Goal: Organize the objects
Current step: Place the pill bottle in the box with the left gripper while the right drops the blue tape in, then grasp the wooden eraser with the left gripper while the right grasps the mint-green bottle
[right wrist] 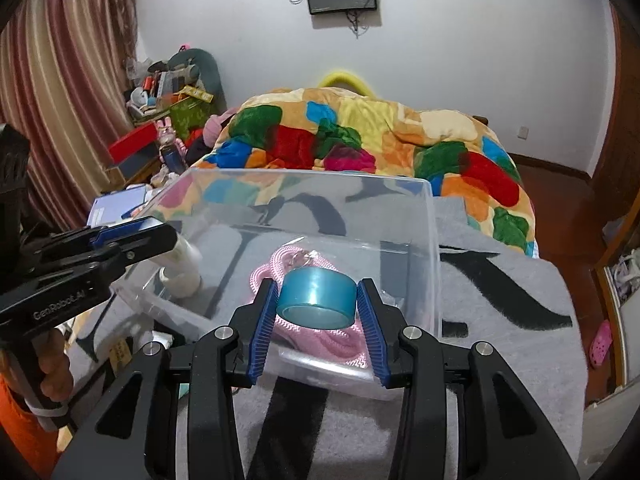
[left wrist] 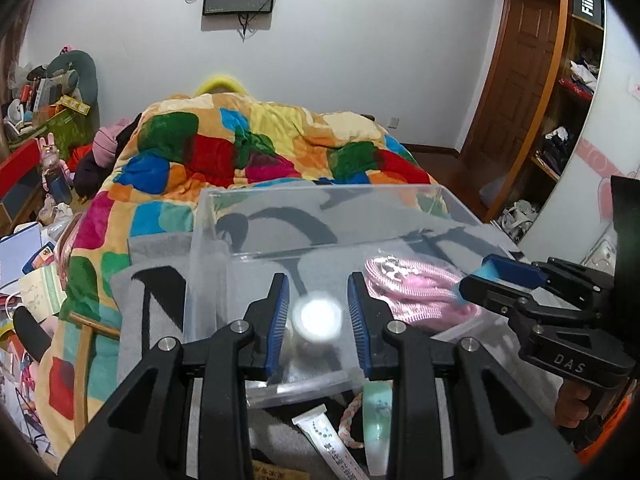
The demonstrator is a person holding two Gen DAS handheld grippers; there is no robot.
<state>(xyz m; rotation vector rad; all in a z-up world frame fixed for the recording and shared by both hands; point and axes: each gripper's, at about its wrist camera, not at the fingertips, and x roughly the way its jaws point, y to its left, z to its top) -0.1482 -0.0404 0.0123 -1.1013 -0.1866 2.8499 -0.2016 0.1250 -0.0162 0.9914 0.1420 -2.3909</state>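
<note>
A clear plastic bin (left wrist: 320,200) (right wrist: 434,264) stands on a grey blanket on the bed. A pink rope bundle (left wrist: 416,288) (right wrist: 320,340) lies inside it. My left gripper (left wrist: 318,304) is open over the bin's left side, its blue pads on either side of a white bottle (left wrist: 316,320) (right wrist: 182,268) that stands in the bin, with gaps to both pads. My right gripper (right wrist: 318,308) is shut on a blue tape roll (right wrist: 316,300) and holds it above the pink rope at the bin's near rim. It shows in the left wrist view (left wrist: 500,280).
In front of the bin lie a white tube (left wrist: 332,444), a braided band (left wrist: 352,420) and a mint tape roll (left wrist: 378,412). A patchwork quilt (right wrist: 360,136) covers the bed behind. Clutter (right wrist: 168,96) is piled at the left; shelves (left wrist: 568,120) stand at the right.
</note>
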